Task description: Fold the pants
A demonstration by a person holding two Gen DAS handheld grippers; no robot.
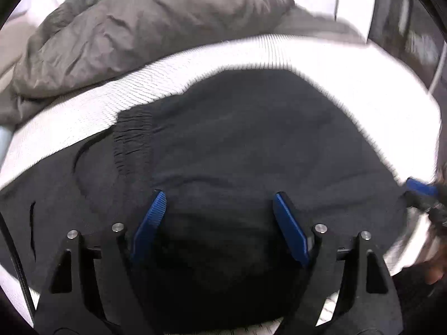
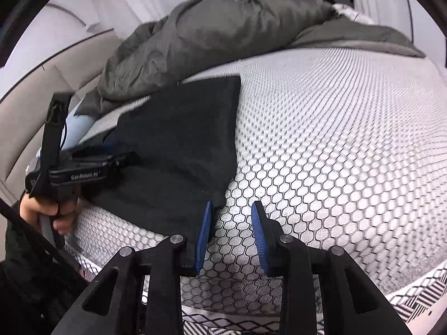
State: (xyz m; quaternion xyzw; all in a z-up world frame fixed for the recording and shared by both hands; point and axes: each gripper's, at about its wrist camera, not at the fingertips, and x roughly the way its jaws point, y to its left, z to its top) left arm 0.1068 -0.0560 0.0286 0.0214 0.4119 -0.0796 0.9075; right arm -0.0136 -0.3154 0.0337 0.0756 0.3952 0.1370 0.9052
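Black pants [image 2: 178,150] lie folded on the bed [image 2: 335,139], a grey duvet [image 2: 218,39] bunched behind. The left claw [image 1: 219,212] hovers wide over them, seemingly not touching. The right claw [image 2: 230,231] gapes narrowly at their near corner, holding nothing.

Colours/patterns – bed scene, both wrist views

Pants [image 2: 178,145]: plain black, no print; ribbed gathered band [image 1: 131,139] same black. Mattress [image 2: 321,145]: white w/ black honeycomb mesh, hex cells; near edge [image 2: 413,298] switches to black/white diagonal stripes. Blanket [image 2: 212,36]: olive-grey, plain, crinkled sheen. Left claw [image 1: 219,215]: black frame, blue ridged pads, silver pins. Right claw [image 2: 230,237]: same black + blue. Left claw body has white lettering on black. Light blue item [image 2: 79,128] behind it, blurred, can't ID.
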